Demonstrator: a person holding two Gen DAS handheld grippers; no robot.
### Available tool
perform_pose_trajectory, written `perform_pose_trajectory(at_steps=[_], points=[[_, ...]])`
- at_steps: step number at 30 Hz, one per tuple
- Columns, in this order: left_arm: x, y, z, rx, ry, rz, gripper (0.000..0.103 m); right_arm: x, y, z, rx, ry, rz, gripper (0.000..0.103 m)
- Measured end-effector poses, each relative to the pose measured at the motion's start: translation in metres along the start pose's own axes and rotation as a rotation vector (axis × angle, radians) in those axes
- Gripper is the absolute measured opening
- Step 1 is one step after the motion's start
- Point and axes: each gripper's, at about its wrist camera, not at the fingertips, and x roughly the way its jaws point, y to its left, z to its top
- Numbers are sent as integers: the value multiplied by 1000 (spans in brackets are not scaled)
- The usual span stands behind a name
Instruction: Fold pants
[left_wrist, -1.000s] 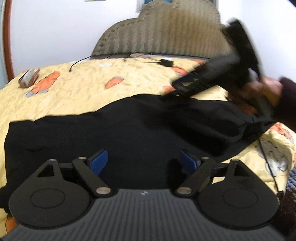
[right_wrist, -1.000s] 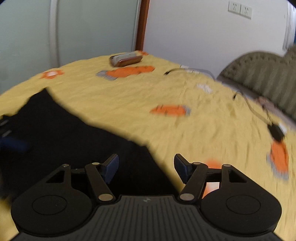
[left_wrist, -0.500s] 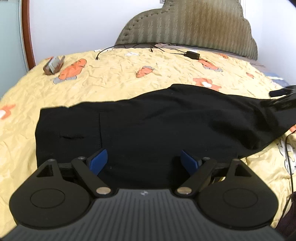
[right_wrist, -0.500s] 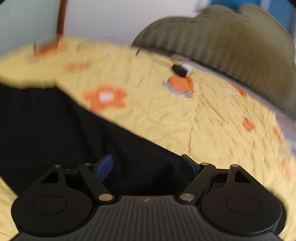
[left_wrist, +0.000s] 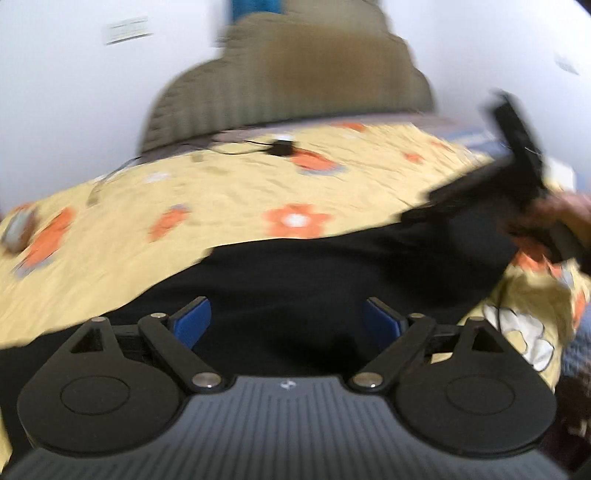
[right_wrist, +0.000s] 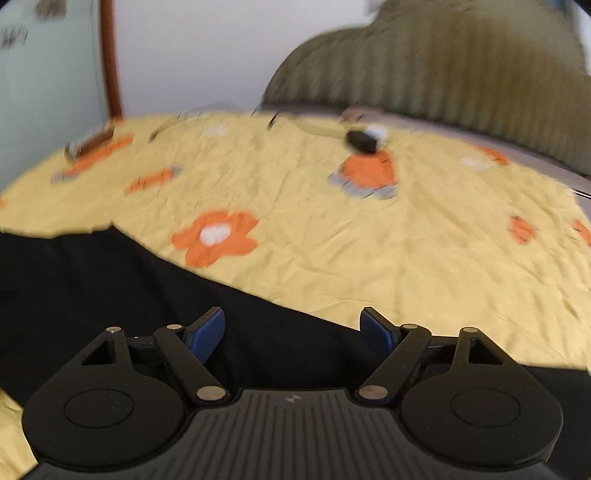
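Note:
Black pants (left_wrist: 332, 273) lie spread flat across the yellow flowered bedspread (left_wrist: 229, 195). My left gripper (left_wrist: 288, 325) is open and empty, hovering just over the pants' middle. In the left wrist view the right gripper (left_wrist: 480, 188) shows at the right, held over the pants' far right end. In the right wrist view the pants (right_wrist: 110, 291) fill the lower left, and my right gripper (right_wrist: 293, 330) is open and empty above their edge.
A padded olive headboard (left_wrist: 295, 81) stands at the far side of the bed. A black charger with cable (right_wrist: 362, 140) lies near it. A small brown object (right_wrist: 92, 142) lies at the far left. The bed's edge drops off at the right (left_wrist: 576, 332).
Both views have swung; the left gripper has shifted right along the pants, and the right gripper has come back into its view at the right. Both jaws stay open.

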Motion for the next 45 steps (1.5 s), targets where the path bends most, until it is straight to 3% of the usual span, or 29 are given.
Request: perform_pose_trajectory(at_steps=[1, 3, 5, 6, 8, 11, 14, 15, 16, 18, 19, 23, 26, 27, 29, 31, 35, 39, 43, 45], points=[[10, -8, 1, 39, 27, 13, 89, 11, 1, -2, -16, 22, -13, 80], [29, -17, -6, 112, 86, 64, 89, 32, 12, 0, -110, 25, -152, 81], [43, -13, -16, 116, 176, 84, 91, 50, 11, -4, -189, 27, -279, 89], [45, -8, -21, 96, 199, 78, 91, 53, 6, -2, -158, 19, -309, 89], [40, 3, -26, 48, 185, 50, 91, 44, 3, 4, -91, -1, -279, 89], [37, 9, -28, 20, 169, 40, 92, 19, 28, 7, -125, -86, -148, 90], [37, 6, -25, 3, 165, 51, 92, 32, 57, 9, -201, -48, -35, 89], [32, 4, -24, 14, 152, 59, 92, 43, 63, 8, -223, -32, -60, 89], [24, 5, -23, 29, 129, 79, 92, 58, 65, 5, -257, -4, -130, 101], [7, 11, -24, 44, 102, 143, 92, 59, 54, 5, -212, -32, -215, 103], [-3, 19, -28, 35, 97, 174, 92, 51, 49, 4, -184, -29, -213, 103], [-35, 65, -49, -123, 108, 291, 92, 9, 55, 3, -132, -87, -74, 103], [-60, 96, -70, -270, 96, 422, 91, -18, 81, 10, -98, -156, 153, 103], [-69, 102, -78, -280, 88, 496, 91, -27, 91, 9, -100, -168, 235, 103], [-81, 109, -91, -257, 107, 617, 91, -39, 114, 5, -119, -181, 296, 103], [-91, 122, -102, -288, 143, 585, 90, -42, 129, 2, -128, -178, 322, 103], [-99, 123, -107, -333, 105, 487, 87, -41, 142, -8, -80, -163, 349, 103], [-88, 117, -111, -317, 129, 477, 85, -37, 137, -19, -26, -133, 321, 103], [-96, 139, -129, -539, 98, 386, 82, -40, 123, -30, 33, -134, 302, 103], [-99, 147, -132, -600, 74, 365, 77, -46, 118, -35, 58, -150, 294, 103]])
